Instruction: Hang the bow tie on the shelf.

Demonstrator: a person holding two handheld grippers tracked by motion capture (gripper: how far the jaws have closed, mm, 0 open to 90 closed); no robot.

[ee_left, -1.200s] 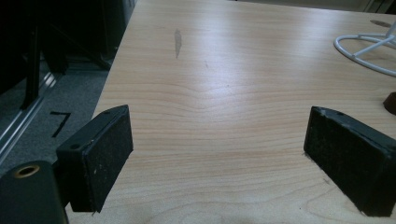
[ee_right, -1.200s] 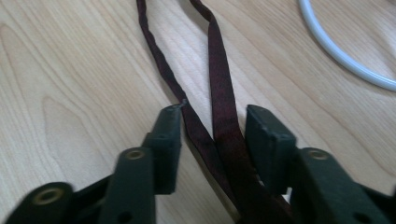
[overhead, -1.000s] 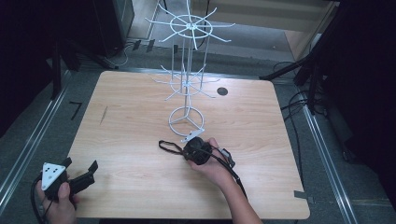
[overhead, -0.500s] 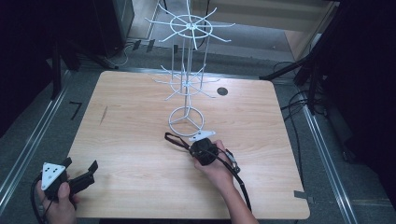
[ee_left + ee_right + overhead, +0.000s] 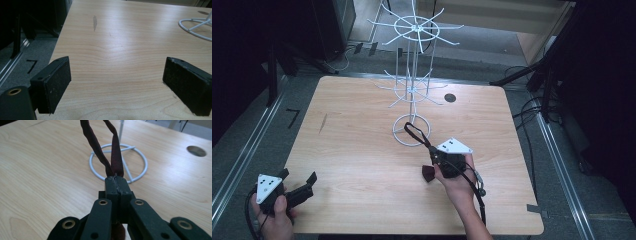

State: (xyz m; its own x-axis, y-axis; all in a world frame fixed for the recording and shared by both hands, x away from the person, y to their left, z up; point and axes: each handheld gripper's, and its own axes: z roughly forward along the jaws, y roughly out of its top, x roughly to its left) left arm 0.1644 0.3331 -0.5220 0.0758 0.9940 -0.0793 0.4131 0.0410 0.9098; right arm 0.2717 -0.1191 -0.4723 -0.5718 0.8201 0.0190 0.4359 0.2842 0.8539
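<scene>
A dark maroon strap loop point(image 5: 414, 131) rises from my right gripper point(image 5: 433, 154), which is shut on it just in front of the white wire stand's base ring point(image 5: 412, 131). In the right gripper view the jaws point(image 5: 116, 180) pinch both strands of the strap point(image 5: 95, 142), and the loop stands up in front of the ring point(image 5: 140, 157). A short maroon end point(image 5: 428, 174) hangs below the hand. My left gripper point(image 5: 298, 176) rests at the table's front left corner, open, with bare wood between its pads point(image 5: 116, 75).
The tall white wire display stand point(image 5: 413, 85) with hook arms at two levels stands at the table's back middle. A round cable hole point(image 5: 450, 98) lies to its right. The wooden table point(image 5: 357, 145) has metal rails and dark floor around it.
My right hand has moved to the right and upward with the strap, lifting the loop off the table toward the stand's base. The left gripper has stayed put.
</scene>
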